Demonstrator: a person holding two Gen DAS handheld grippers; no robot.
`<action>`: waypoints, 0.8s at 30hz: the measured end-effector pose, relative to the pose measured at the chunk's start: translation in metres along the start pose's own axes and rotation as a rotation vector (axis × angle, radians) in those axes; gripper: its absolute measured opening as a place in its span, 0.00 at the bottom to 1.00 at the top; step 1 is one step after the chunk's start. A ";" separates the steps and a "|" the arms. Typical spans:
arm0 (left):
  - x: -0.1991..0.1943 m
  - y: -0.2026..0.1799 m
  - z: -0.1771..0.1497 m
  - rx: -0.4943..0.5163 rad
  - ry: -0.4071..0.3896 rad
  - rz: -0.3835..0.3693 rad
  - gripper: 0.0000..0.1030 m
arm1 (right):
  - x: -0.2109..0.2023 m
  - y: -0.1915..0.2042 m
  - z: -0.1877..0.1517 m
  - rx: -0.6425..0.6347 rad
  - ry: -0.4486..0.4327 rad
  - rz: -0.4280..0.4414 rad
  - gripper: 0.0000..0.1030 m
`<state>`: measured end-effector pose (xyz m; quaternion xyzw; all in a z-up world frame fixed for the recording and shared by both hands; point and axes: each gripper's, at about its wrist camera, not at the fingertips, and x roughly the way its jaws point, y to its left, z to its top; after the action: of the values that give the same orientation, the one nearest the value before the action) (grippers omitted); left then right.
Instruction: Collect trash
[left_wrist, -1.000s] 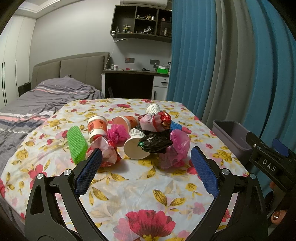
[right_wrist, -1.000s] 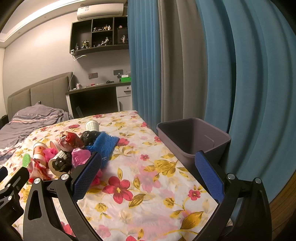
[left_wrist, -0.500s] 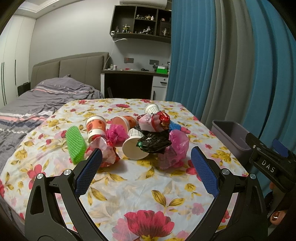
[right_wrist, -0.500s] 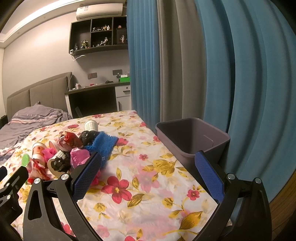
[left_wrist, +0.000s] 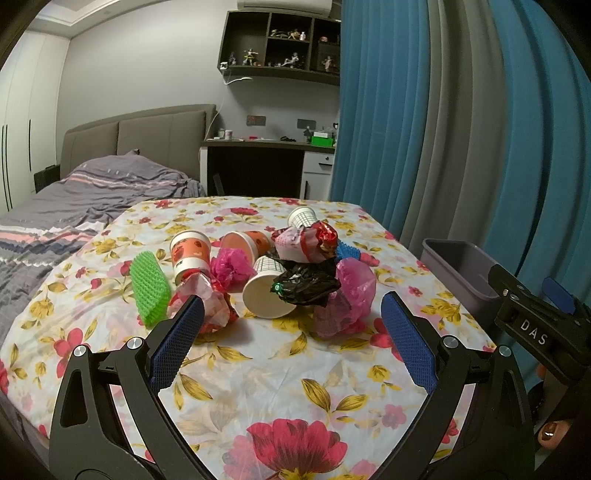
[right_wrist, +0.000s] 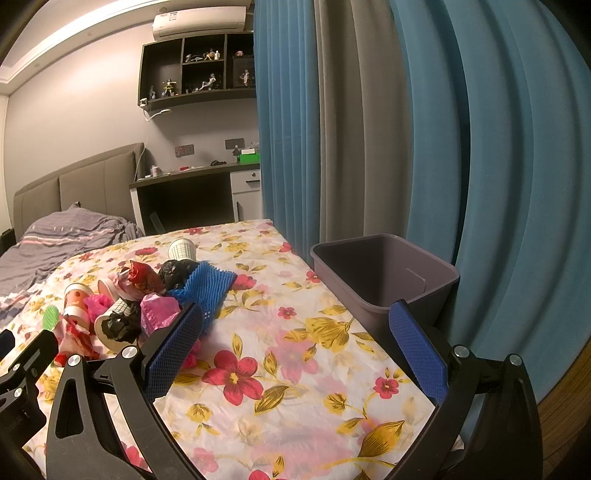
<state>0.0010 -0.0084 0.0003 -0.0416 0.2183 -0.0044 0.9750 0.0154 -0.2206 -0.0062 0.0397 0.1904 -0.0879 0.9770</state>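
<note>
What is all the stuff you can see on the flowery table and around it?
Paper cups: four, two orange-red, two white checked, in the pile.
Pink plastic bags: two, pile.
Black bag: one, on the tipped white cup.
Red-white wrappers: two, crumpled.
Green foam net: one, pile's left.
Blue foam net: one, pile's right.
Bin: one, grey-purple, empty, table's right edge.
Tablecloth: floral.
Bed: grey, behind.
Curtains: blue and grey.
Left gripper: open, empty.
Right gripper: open, empty.

Bare cloth (right_wrist: 295, 369) fronts bin (right_wrist: 384, 273); trash pile (left_wrist: 273, 273) crowds centre
</note>
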 end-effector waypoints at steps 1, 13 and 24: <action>0.000 0.000 0.000 0.000 0.000 0.000 0.92 | 0.000 0.000 0.000 0.000 0.001 -0.001 0.95; 0.000 0.000 0.000 0.000 0.000 0.001 0.92 | 0.000 0.000 0.001 -0.001 0.000 0.000 0.95; -0.001 0.000 0.000 0.001 0.000 0.000 0.92 | 0.001 0.001 0.000 0.000 0.000 -0.001 0.95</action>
<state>0.0004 -0.0089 0.0003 -0.0412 0.2185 -0.0044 0.9750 0.0160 -0.2201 -0.0067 0.0395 0.1904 -0.0884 0.9769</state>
